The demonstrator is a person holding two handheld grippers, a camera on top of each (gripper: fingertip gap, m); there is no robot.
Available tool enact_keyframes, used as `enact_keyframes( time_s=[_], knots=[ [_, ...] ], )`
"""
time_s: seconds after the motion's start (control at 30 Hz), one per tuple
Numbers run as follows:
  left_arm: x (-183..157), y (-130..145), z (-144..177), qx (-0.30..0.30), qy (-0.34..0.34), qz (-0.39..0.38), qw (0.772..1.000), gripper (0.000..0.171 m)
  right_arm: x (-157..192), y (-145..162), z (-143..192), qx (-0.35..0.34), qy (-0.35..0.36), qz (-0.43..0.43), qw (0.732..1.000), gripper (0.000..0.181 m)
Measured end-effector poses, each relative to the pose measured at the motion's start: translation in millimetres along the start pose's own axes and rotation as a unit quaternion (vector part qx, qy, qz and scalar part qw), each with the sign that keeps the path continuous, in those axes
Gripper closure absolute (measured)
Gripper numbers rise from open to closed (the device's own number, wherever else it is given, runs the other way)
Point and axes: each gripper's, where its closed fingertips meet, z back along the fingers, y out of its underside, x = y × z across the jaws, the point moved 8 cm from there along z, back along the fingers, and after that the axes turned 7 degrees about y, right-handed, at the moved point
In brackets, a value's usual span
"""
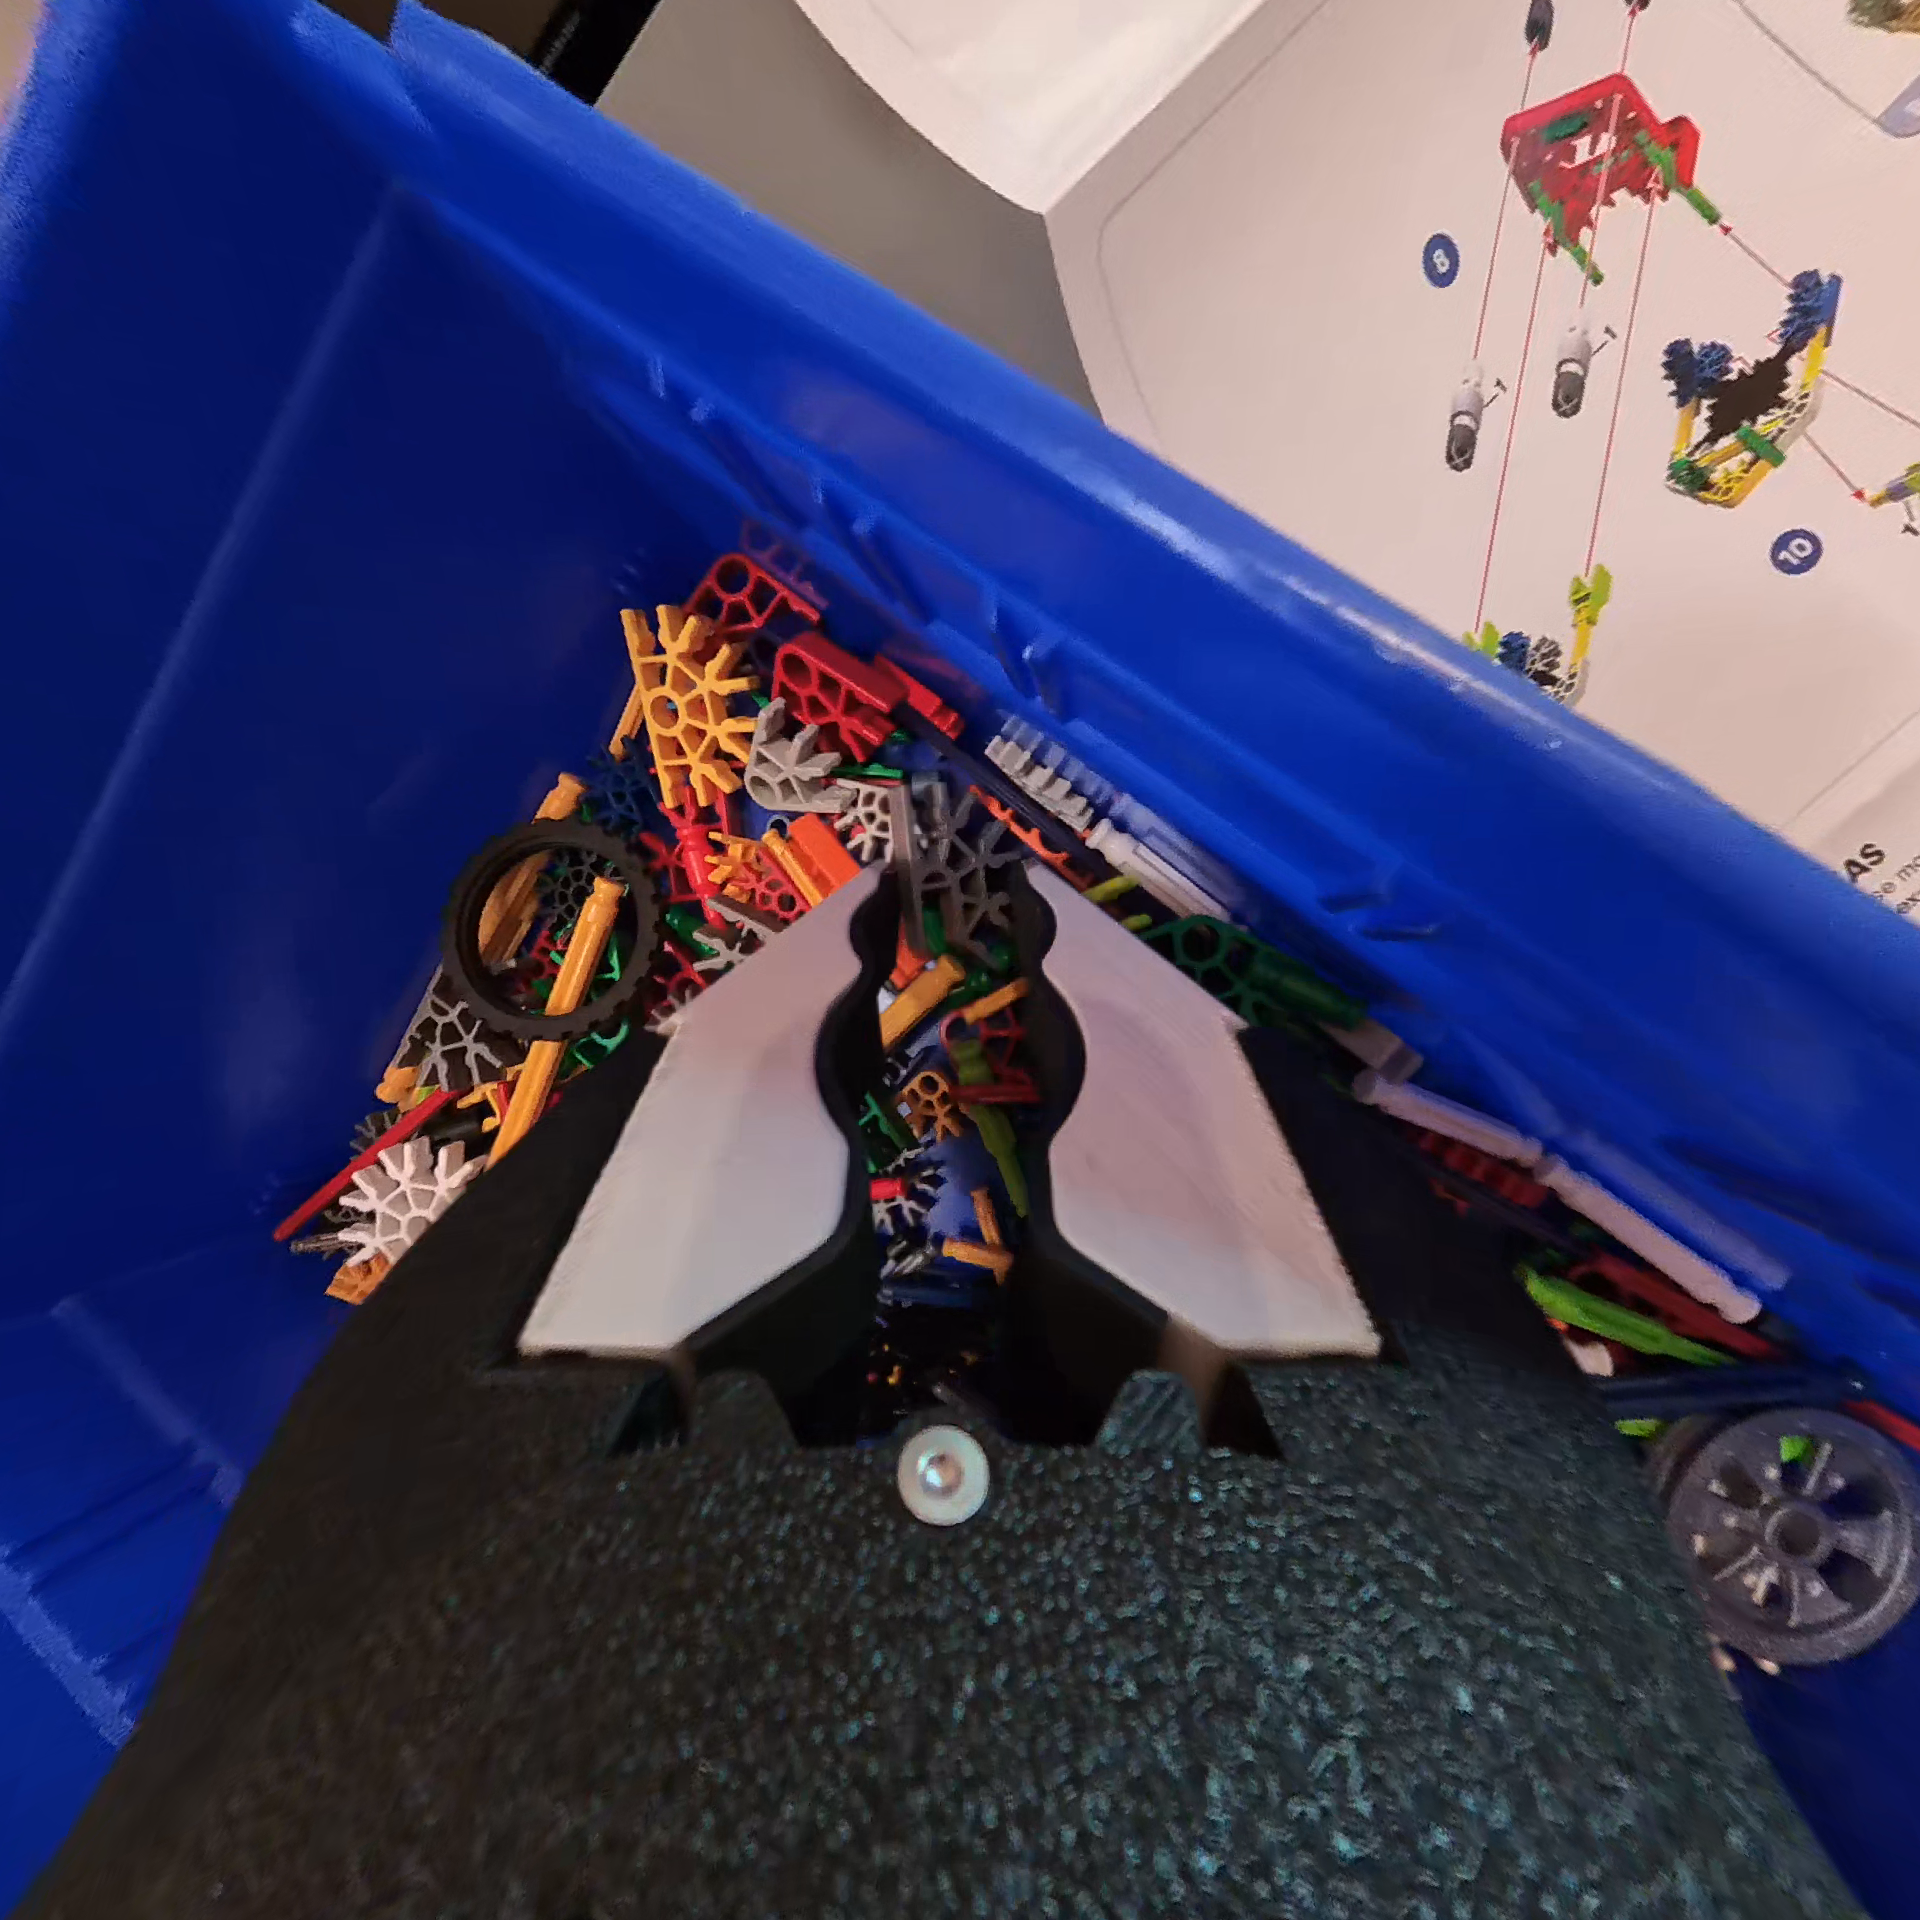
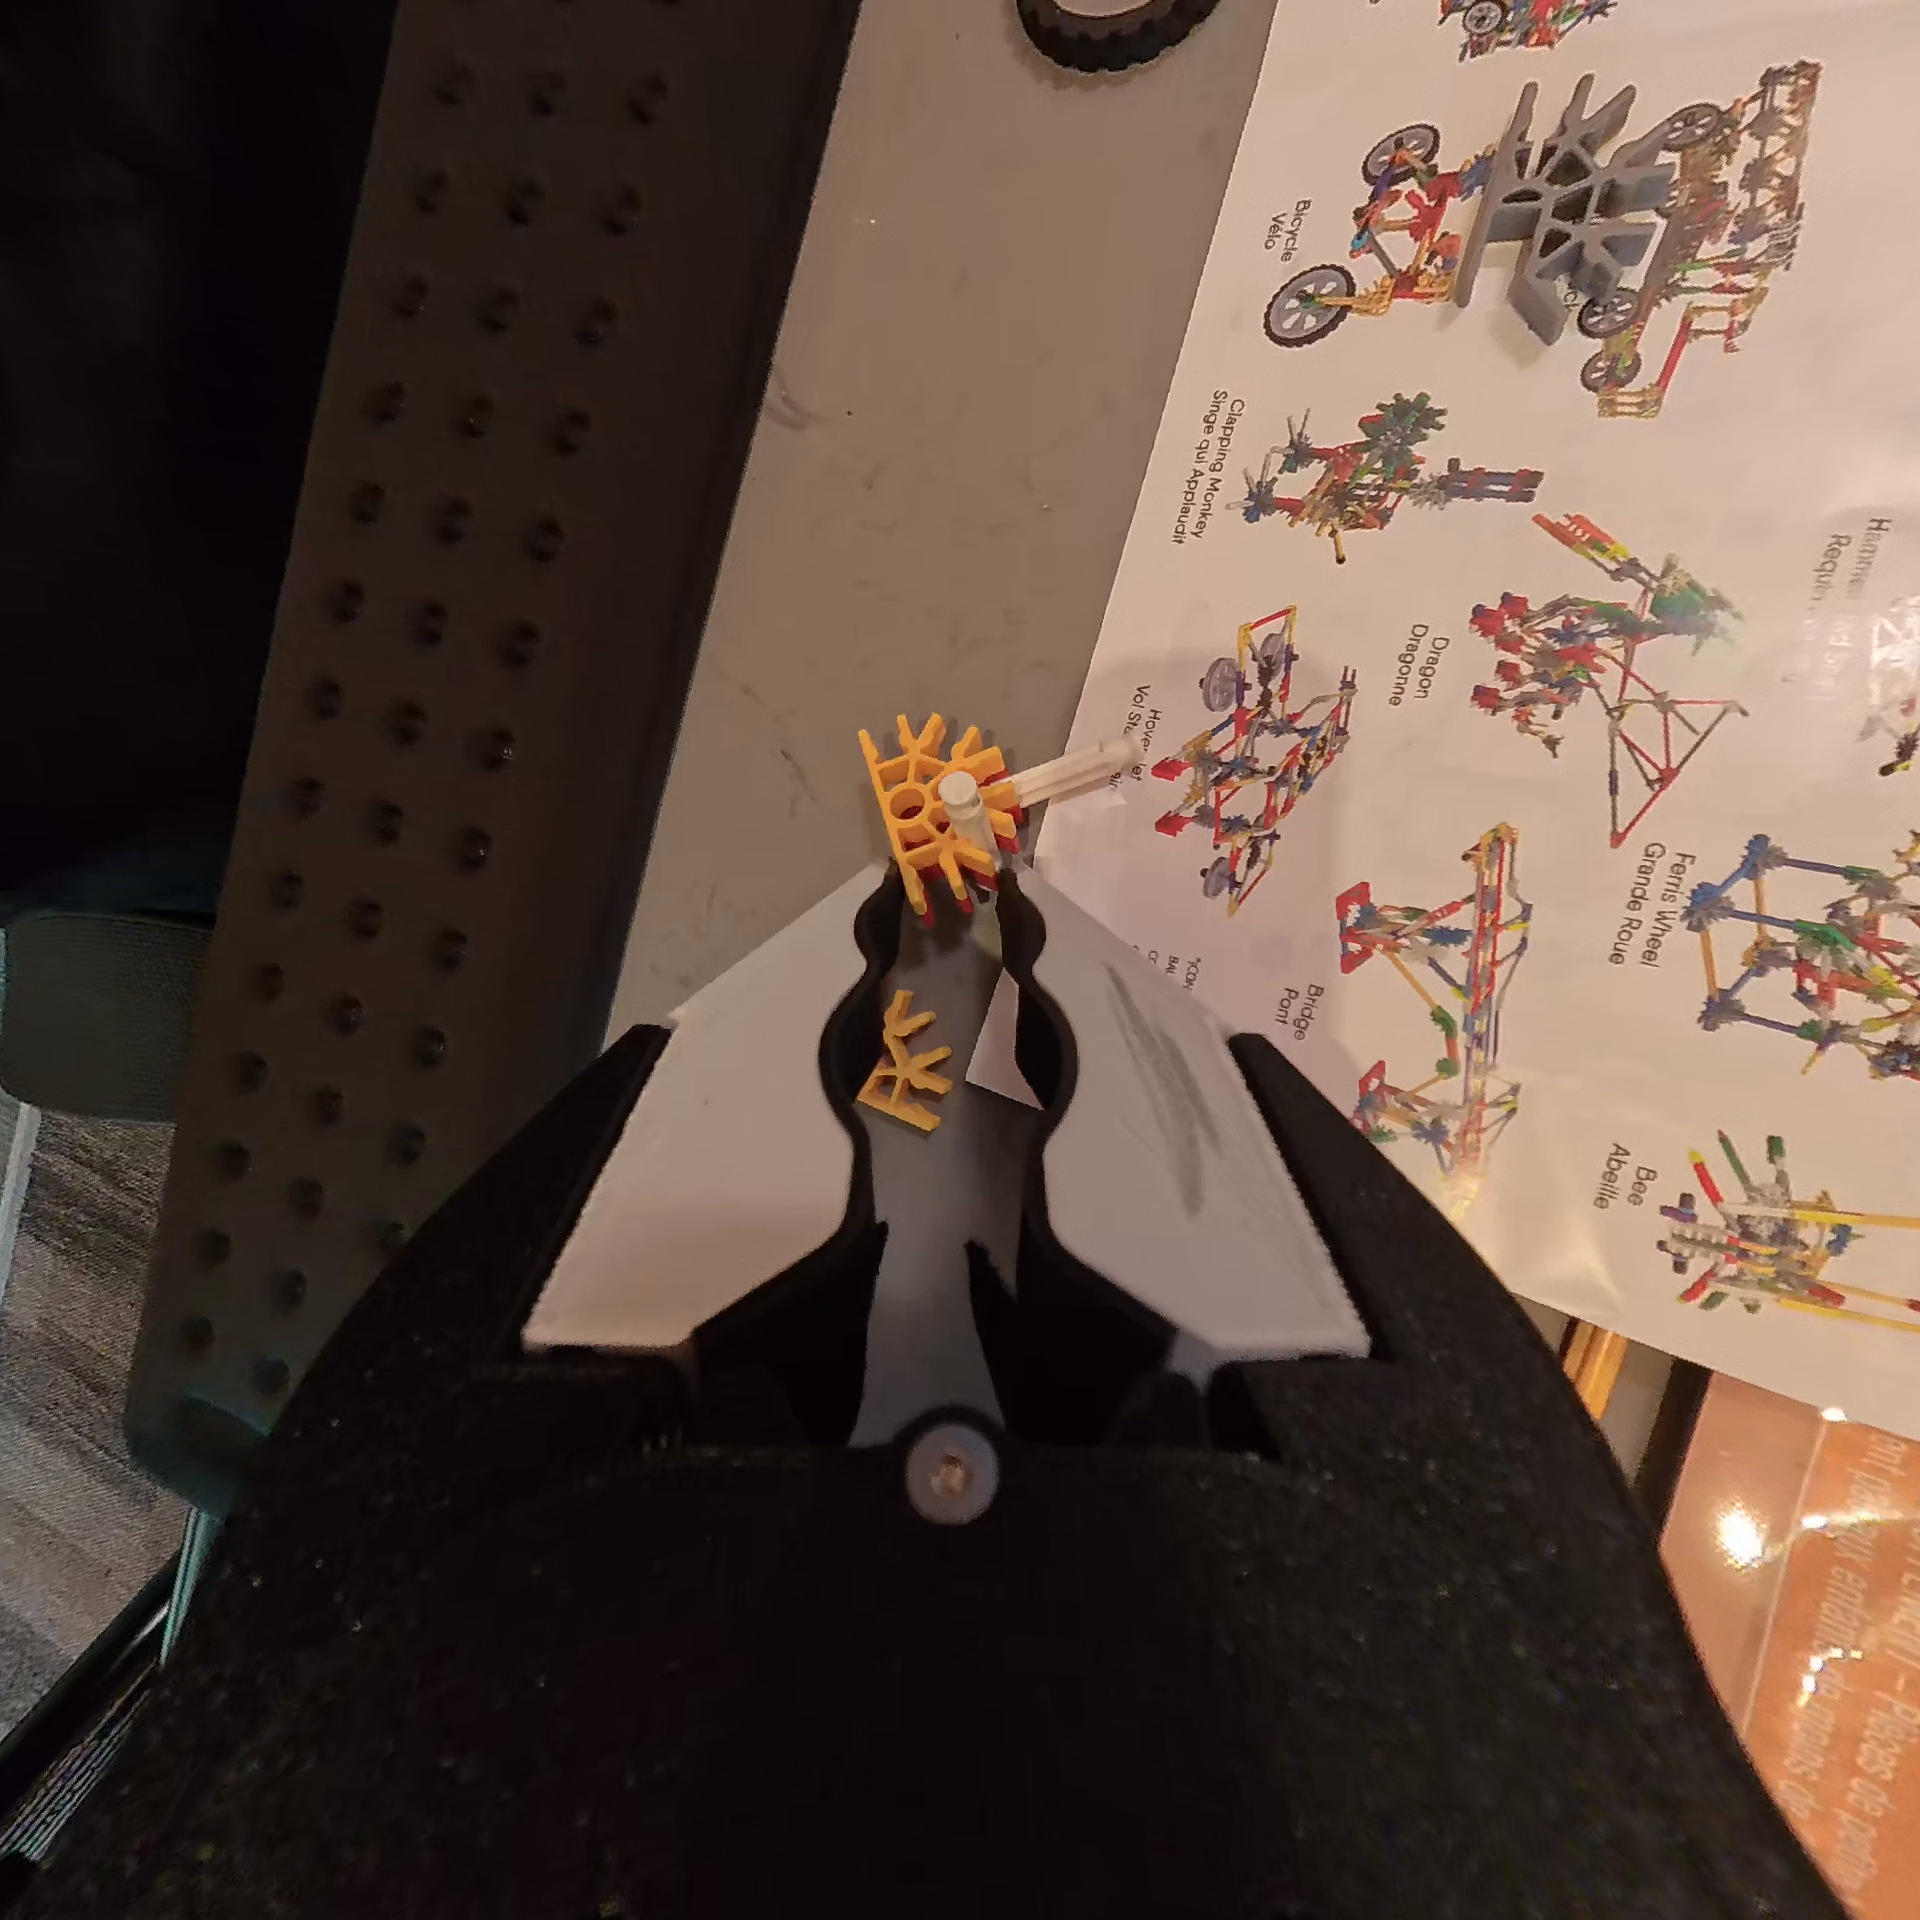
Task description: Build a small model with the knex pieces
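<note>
My left gripper (image 1: pixel 951 883) pinches a grey connector (image 1: pixel 961 862) in the blue bin (image 1: pixel 1195 582) (keep it square), right gripper (image 2: pixel 945 883) clamps the yellow connector (image 2: pixel 935 810) with white rods (image 2: pixel 1070 774).

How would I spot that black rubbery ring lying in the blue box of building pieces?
Start at the big blue plastic bin and look into its heap of small coloured plastic construction pieces. On the heap's left side, left of the left tongs, lies the black ridged rubber tyre ring. Unlike the spiky connectors and thin rods around it, it is a round hollow hoop with yellow rods showing through its middle.
</note>
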Motion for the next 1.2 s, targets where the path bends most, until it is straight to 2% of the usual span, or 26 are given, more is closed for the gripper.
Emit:
enact_keyframes(
  time_s=[0.6,1.2],
  knots=[
    [13,0,13,-0.029,-0.047,0.016,0.998,0.153,0,1,3,0.002,0.007,0.007,1.0,0.164],
    [18,-3,21,-0.057,-0.067,0.025,0.996,0.153,0,0,5,-0.002,0.01,0.008,1.0,0.164]
  ],
)
